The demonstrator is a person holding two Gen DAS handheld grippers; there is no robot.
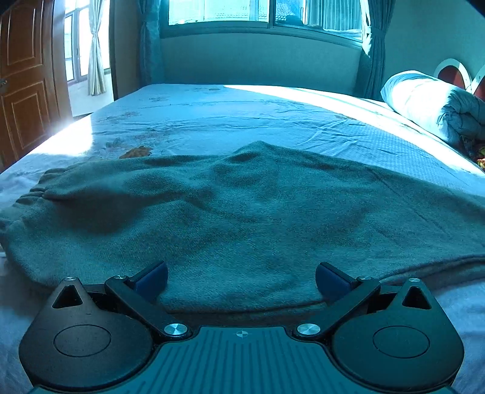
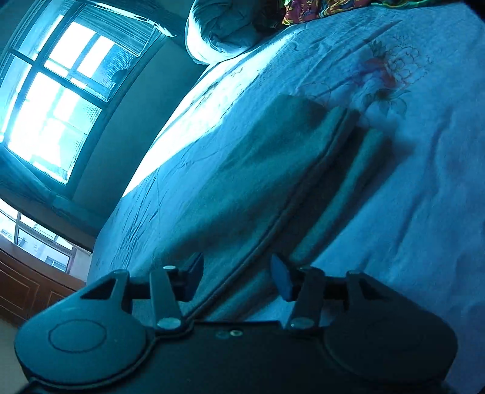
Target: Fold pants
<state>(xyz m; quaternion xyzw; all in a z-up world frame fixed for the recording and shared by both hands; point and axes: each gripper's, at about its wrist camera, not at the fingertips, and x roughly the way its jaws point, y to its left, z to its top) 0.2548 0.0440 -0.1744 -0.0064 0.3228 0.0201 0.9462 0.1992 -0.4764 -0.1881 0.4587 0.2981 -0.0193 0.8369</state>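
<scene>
Black left gripper (image 1: 241, 280), blue pads, silver screws.

My left wrist camera sits low at the near edge of the bed (image 1: 272, 121), level, looking down its length toward the window (image 1: 263, 12) on the far wall, with the door (image 1: 24, 85) at the left and the rolled quilt (image 1: 433, 103) at the right. The pants (image 1: 242, 206) fill the foreground, very close, right past the left tongs (image 1: 241, 282). My right wrist camera is also close over the bed (image 2: 409, 197) but strongly rolled, so the window (image 2: 54, 100) tilts at the left and the quilt (image 2: 218, 33) lands at the top. It looks along the pants (image 2: 257, 169) past the right tongs (image 2: 236, 278). Both views share the pants, bed sheet, quilt and window.
</scene>
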